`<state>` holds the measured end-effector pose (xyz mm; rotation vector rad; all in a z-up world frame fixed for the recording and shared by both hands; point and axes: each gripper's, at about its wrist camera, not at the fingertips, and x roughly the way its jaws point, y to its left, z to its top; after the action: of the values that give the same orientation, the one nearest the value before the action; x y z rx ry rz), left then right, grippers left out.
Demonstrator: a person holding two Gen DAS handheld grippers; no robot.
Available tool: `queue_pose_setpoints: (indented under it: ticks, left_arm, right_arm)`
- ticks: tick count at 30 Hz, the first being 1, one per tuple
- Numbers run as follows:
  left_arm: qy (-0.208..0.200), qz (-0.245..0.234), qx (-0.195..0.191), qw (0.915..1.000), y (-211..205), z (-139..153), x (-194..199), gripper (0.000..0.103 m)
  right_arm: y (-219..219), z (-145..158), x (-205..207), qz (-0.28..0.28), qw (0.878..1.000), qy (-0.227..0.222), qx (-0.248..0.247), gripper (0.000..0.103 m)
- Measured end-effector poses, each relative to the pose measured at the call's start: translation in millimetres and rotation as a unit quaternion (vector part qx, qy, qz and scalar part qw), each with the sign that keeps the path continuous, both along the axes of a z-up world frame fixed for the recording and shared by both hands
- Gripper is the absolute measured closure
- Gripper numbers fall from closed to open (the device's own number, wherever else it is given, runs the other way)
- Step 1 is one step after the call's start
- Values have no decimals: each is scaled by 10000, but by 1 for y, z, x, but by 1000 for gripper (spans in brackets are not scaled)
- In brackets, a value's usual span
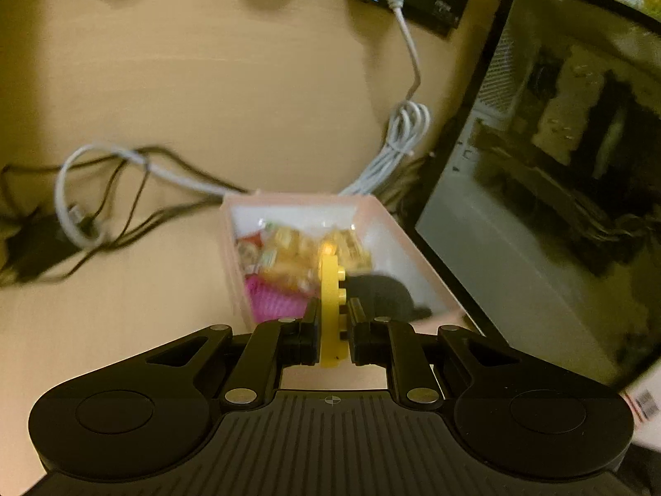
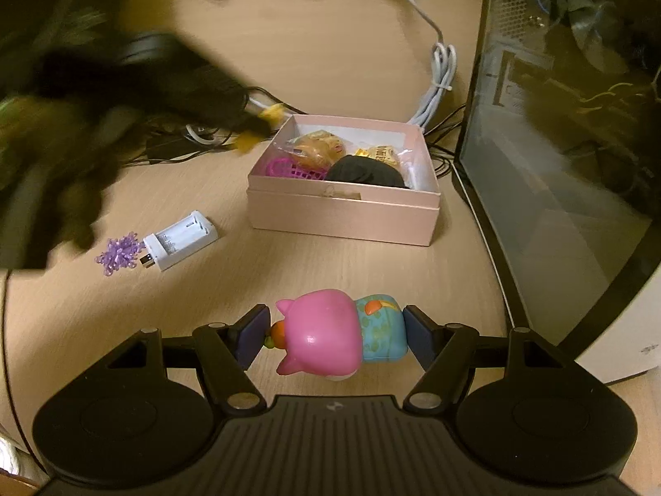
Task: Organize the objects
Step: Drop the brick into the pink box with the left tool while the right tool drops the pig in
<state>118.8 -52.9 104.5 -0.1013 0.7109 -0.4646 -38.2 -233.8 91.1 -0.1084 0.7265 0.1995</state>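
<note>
From the left wrist view, the left gripper (image 1: 334, 326) has its fingers pinching a flat yellow plastic building brick (image 1: 331, 306) that stands on edge between the pads, studs facing right. Beyond it sits an open pink cardboard box (image 1: 396, 231) on the pale wooden counter (image 1: 206, 82), with blurred contents: yellowish wrapped packets (image 1: 289, 252), a pink mesh basket (image 1: 272, 297) and a dark rounded item (image 1: 382, 291) that is hard to identify. A white coiled cable (image 1: 407, 132) and a tangle of black and grey cords (image 1: 103, 182) lie behind the box towards the counter's far edge. A dark glass-sided computer case (image 1: 557, 165) rises to the right, cut off by the frame.

From the right wrist view, the right gripper (image 2: 335, 332) has its fingers spread wide around a pink and blue plastic pig toy (image 2: 330, 330), lying sideways; the pads sit at its two ends, gripping it. The pink box (image 2: 343, 211) stands further back, beside the computer case (image 2: 578, 144). Left of it lie a white battery charger (image 2: 181, 239) and, touching its plug end, a purple bead cluster (image 2: 117, 252). The left gripper (image 2: 256, 124) appears as a dark motion-blurred mass, the yellow brick (image 2: 270, 113) barely discernible just beside the box's far left corner.
</note>
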Motion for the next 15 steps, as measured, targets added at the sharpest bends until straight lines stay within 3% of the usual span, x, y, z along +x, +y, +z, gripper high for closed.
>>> queue_pose_setpoints:
  ticks: [2,5,8,10,15]
  left_arm:
    - [50,83,154,9998,-14,-10,18,88]
    - [436,135,448,9980,-32,-34,45,87]
    - [657,232,983,9927,-46,-51,58,83]
    - [638,204,883,9938,-43,-53,55,83]
    - [255,178,90,9995,-24,-28,34,82]
  right_arm:
    - [-2,-2,3,28,10000,10,24,32]
    - [-7,-5,10,21,10000,61,53,32]
    - [-13,-6,18,-30,10000,67,64,32]
    - [-18,-6,25,-47,9999,90,104,32]
    - [-25,-2,44,-28,9998,65,164,32]
